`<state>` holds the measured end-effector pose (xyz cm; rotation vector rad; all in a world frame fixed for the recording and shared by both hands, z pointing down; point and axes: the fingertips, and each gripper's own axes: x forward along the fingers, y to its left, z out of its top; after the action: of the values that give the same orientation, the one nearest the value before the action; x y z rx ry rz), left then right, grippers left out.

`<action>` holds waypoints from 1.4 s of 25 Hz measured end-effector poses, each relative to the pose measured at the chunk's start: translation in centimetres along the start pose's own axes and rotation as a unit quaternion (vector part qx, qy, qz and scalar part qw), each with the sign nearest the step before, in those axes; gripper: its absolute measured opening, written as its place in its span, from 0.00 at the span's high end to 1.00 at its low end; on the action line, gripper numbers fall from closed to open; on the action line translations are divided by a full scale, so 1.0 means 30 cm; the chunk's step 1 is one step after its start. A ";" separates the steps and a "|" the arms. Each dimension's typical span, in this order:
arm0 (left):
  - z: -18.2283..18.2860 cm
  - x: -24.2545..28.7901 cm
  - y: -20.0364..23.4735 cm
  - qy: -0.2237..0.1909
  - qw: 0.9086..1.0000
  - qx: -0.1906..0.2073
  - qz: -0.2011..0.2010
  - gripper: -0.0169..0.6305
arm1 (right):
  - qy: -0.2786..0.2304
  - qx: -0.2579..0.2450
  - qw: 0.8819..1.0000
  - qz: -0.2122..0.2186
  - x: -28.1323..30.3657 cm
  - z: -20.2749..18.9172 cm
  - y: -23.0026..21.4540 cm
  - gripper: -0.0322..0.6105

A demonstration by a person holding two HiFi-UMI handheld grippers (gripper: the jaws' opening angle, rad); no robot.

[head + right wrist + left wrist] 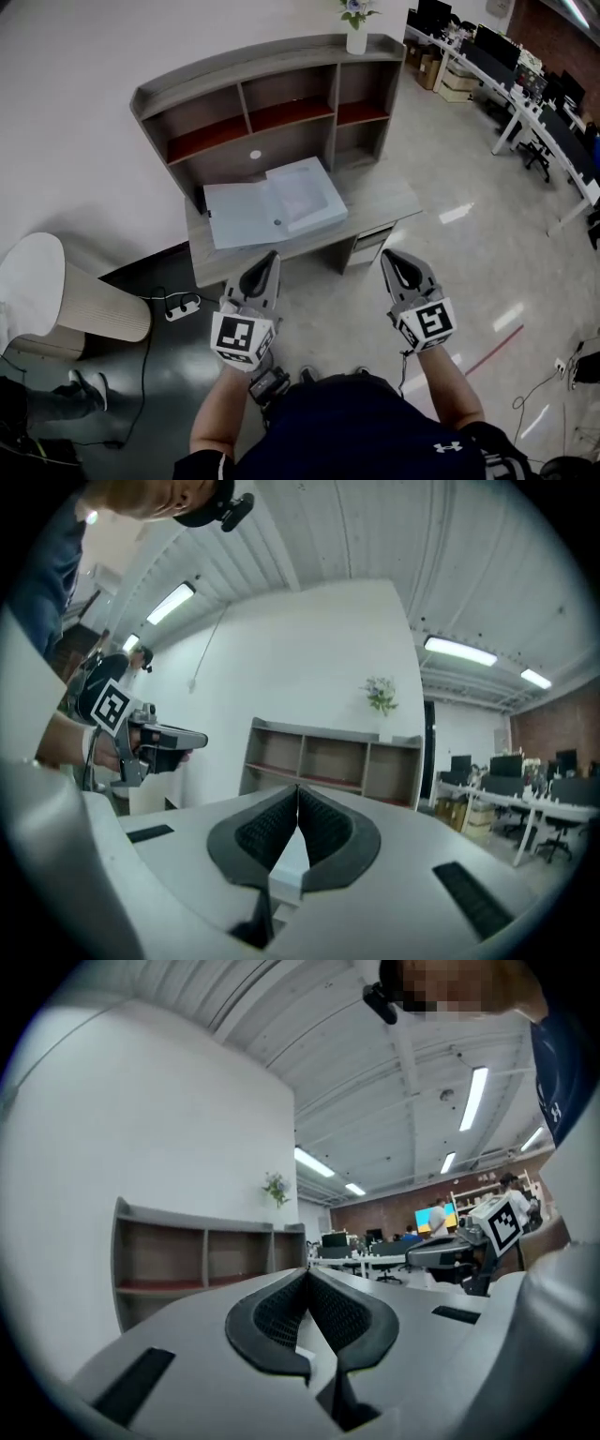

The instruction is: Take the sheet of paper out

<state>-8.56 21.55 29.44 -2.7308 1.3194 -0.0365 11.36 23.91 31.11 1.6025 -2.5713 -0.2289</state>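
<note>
— Both grippers first: how do the jaws stand?

— Closed and empty. The left gripper (271, 257) (307, 1275) has its ribbed pads pressed together at the tip with nothing between them, and so has the right gripper (388, 256) (297, 789). Each is held level, pointing at the desk (386, 195).

— Where is the sheet of paper?

— In the open file box (330, 221) on the desk, ahead of both grippers. A pale sheet of paper (302, 191) lies flat in the box's right half, and the lid (234, 214) is folded out flat to the left. In the head view the box sits between the two grippers' lines of aim, nearer the left one. Neither gripper touches the box or the desk.

— What about the edges round it?

— The hutch (253, 94) stands just behind the box, its lower opening right at the box's far side. The lid's front edge runs close to the desk's front edge. To the right of the box the desktop is bare as far as its corner.

— And room to move?

— Pale floor (450, 272) lies open to the right of the desk, with the office desks (525, 108) well apart. On the left stand a ribbed lampshade (98, 307) and a power strip (183, 305) with cables.
</note>
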 end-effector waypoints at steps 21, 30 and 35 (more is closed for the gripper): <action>-0.255 0.293 0.424 0.029 0.988 -0.125 0.088 0.95 | 0.013 0.141 0.990 -0.010 0.450 -0.174 -0.224 0.93; -0.427 0.552 0.485 0.103 0.972 -0.143 0.153 0.95 | 0.046 0.181 0.982 0.014 0.707 -0.389 -0.483 0.93; -0.500 0.655 0.494 0.130 0.964 -0.155 0.172 0.95 | 0.061 0.185 0.980 0.039 0.809 -0.458 -0.563 0.93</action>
<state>-8.92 -4.29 42.23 -2.7650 2.0151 -0.1803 17.86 -6.21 41.75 1.5534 -2.6872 0.3649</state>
